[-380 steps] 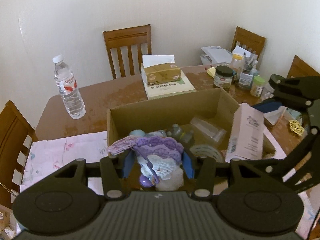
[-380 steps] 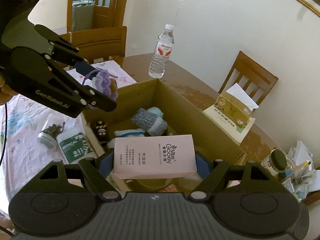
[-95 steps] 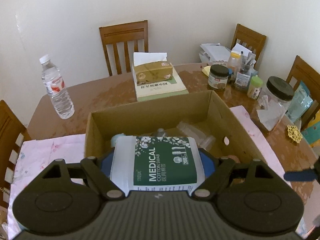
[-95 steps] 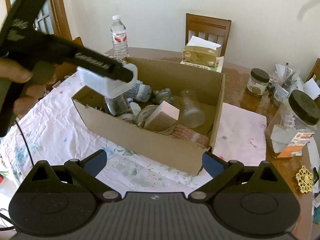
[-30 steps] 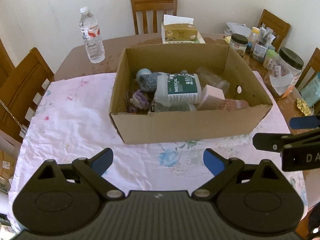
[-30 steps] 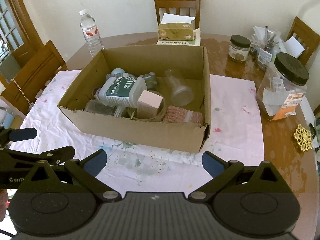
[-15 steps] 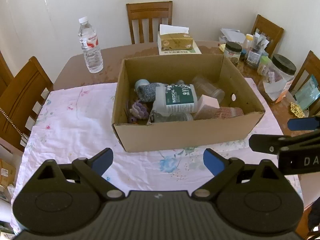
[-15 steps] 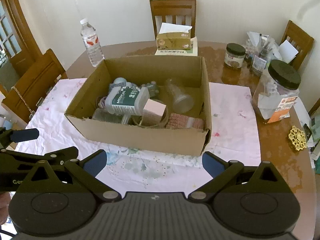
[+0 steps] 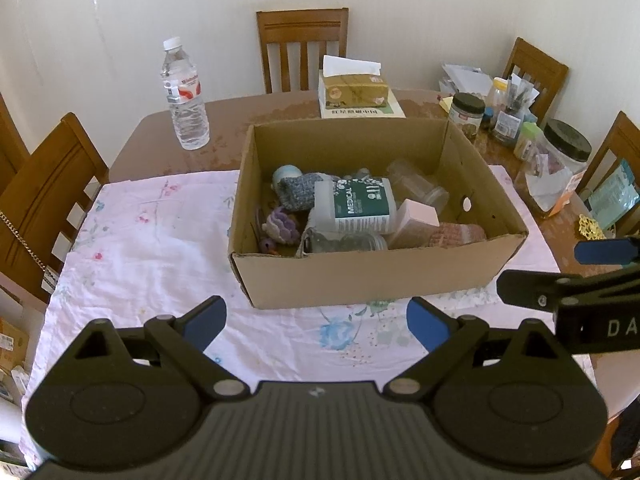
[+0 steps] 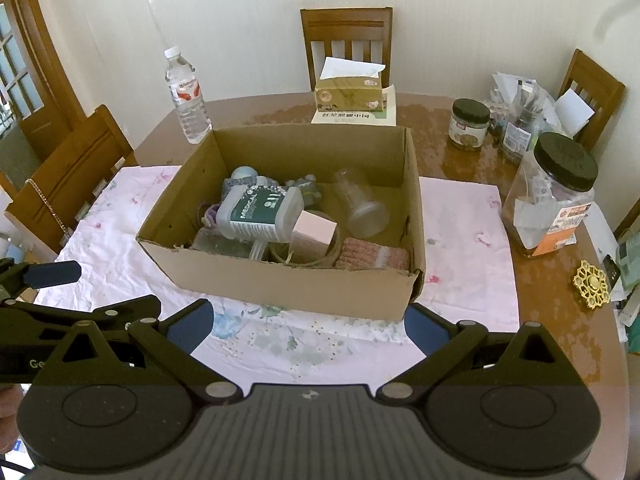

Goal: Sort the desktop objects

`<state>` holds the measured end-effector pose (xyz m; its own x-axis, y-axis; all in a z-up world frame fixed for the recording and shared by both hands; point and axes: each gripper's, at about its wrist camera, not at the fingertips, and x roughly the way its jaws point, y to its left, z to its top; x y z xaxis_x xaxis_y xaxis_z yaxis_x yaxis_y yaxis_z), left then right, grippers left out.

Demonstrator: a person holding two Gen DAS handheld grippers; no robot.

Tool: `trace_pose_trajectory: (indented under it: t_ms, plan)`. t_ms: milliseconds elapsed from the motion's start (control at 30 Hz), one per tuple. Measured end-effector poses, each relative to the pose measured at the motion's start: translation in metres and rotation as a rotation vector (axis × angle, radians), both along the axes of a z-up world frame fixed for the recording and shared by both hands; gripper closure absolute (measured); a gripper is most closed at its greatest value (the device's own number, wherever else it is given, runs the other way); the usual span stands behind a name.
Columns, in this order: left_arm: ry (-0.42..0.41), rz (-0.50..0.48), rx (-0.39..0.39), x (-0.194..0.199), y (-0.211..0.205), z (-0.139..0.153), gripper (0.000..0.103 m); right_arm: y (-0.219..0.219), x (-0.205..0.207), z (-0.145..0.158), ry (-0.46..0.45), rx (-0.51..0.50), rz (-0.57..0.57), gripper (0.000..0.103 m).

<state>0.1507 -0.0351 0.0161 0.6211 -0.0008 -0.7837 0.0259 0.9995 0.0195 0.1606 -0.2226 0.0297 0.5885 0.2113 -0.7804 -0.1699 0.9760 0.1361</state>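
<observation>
On the tabletop (image 9: 144, 148), a cardboard box (image 9: 360, 276) sat open on a pale pink flowered cloth (image 9: 152, 248), and everything else is placed from that box. Inside it, near the middle, a white tub with a green "MEDICAL" label (image 9: 354, 208) lay on its side over the other things. Toward the box's left wall were a grey knitted piece (image 9: 298, 194) and, nearer the front, a purple crocheted piece (image 9: 280, 226). A pink carton (image 9: 416, 220) leaned just right of the tub, with a clear plastic cup (image 10: 360, 204) on its side behind it and a pink knitted piece (image 10: 374, 258) in the front right corner.

Behind the box's far wall a tissue box (image 9: 354, 90) rested on a book. A water bottle (image 9: 184, 96) stood upright off the box's back left corner. Past the right wall stood a big clear jar with a black lid (image 10: 552, 200), with a smaller dark-lidded jar (image 10: 468, 124) farther back.

Both claws hung in front of the box's near wall, above the cloth and apart from the box. The left claw (image 9: 316, 320) was spread wide and held nothing. The right claw (image 10: 310, 322) was likewise spread wide and held nothing.
</observation>
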Motion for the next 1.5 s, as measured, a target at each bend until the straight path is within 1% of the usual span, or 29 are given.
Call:
trace_pose_trajectory:
  t_ms: [600, 1500]
  plan:
    - [-0.005, 0.001, -0.003, 0.0003, -0.0007, 0.0043, 0.006, -0.0017, 0.0011, 0.0044, -0.017, 0.007, -0.001, 0.000]
    - [0.004, 0.002, -0.001, 0.0022, -0.0059, 0.0049, 0.006, -0.0031, 0.0019, 0.0049, -0.016, 0.007, -0.002, 0.000]
